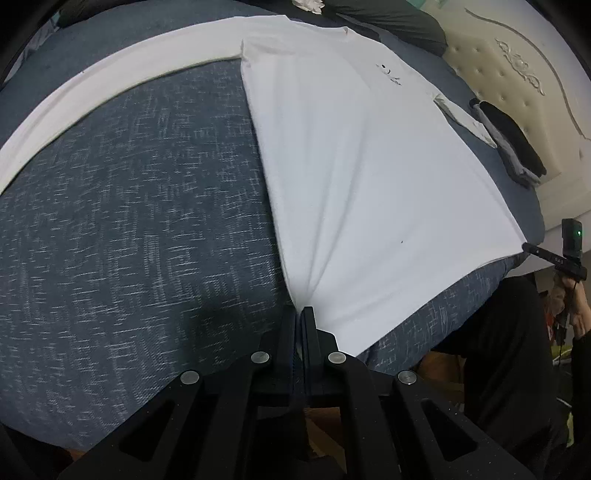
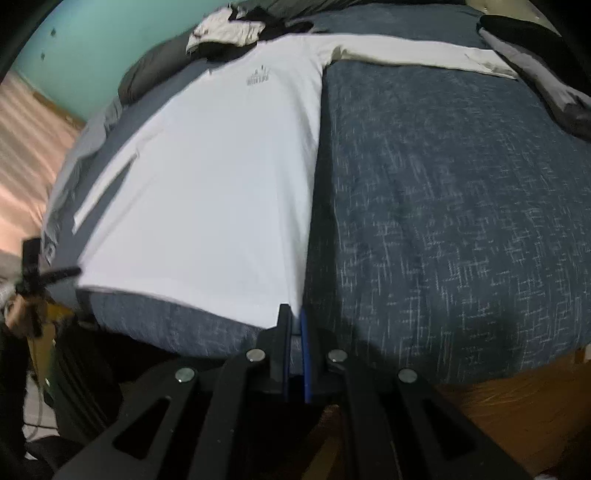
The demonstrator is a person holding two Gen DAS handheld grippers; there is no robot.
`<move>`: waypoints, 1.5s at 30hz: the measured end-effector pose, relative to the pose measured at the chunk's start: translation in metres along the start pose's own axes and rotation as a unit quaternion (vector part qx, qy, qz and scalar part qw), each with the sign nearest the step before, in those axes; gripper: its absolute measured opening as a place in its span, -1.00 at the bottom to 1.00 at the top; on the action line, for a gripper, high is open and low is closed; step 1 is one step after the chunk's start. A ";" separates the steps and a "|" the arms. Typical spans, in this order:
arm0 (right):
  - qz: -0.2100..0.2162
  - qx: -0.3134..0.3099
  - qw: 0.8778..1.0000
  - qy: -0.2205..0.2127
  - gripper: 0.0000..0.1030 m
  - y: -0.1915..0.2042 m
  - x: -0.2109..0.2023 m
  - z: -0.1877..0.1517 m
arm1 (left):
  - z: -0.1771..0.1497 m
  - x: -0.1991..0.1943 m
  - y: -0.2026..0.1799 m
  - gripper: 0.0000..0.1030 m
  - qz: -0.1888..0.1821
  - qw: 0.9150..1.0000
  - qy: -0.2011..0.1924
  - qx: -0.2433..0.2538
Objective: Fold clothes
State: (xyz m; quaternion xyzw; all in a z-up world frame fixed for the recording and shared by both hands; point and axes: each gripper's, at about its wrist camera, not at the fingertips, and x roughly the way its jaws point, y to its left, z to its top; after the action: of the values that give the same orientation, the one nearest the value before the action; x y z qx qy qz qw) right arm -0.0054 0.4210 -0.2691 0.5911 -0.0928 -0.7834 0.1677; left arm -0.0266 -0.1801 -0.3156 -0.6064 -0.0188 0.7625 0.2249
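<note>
Bed with a blue-grey woven bedspread (image 1: 129, 221), cream tufted headboard (image 1: 517, 85) on one side, teal wall (image 2: 92, 48) on the other. White long-sleeve shirt (image 1: 351, 166) lies flat on the bedspread, hem at the near bed edge, one sleeve (image 1: 110, 85) stretched straight out sideways. Small dark logo (image 1: 388, 72) on the chest. Left gripper (image 1: 299, 317) is pinched together on the shirt's hem corner, cloth puckering into it. Right gripper (image 2: 294, 317) is at the opposite hem corner, fingers near together with white cloth between them; grip looks clamped but blurred. Folded dark clothes (image 1: 509, 144) beside the headboard, a clothes heap (image 2: 229, 29) at the far end. Wide bare bedspread on both outer sides.
</note>
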 end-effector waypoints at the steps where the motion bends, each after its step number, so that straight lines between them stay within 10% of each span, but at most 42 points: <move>1: -0.004 -0.004 1.000 0.007 -0.91 0.001 0.003 -0.001 | 0.000 0.001 0.001 -0.95 0.001 1.000 0.003 -0.001; 33: 0.060 0.097 0.992 -0.046 -0.53 -0.035 0.040 0.071 | 0.035 0.049 -0.003 -0.98 -0.009 0.999 0.018 -0.038; 37: 0.055 0.091 0.993 -0.042 -0.89 -0.032 0.047 0.074 | 0.042 0.057 -0.005 -0.98 -0.005 0.999 0.026 -0.035; 45: 0.062 0.098 0.989 -0.088 -0.97 -0.045 0.024 0.070 | 0.053 0.064 -0.017 -0.99 0.008 0.999 0.035 -0.015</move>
State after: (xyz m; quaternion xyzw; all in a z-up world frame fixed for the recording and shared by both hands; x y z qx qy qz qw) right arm -0.0858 0.4500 -0.2865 0.5267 -0.2204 -0.8075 0.1483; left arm -0.0809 -0.1287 -0.3554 -0.6362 -0.0177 0.7423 0.2098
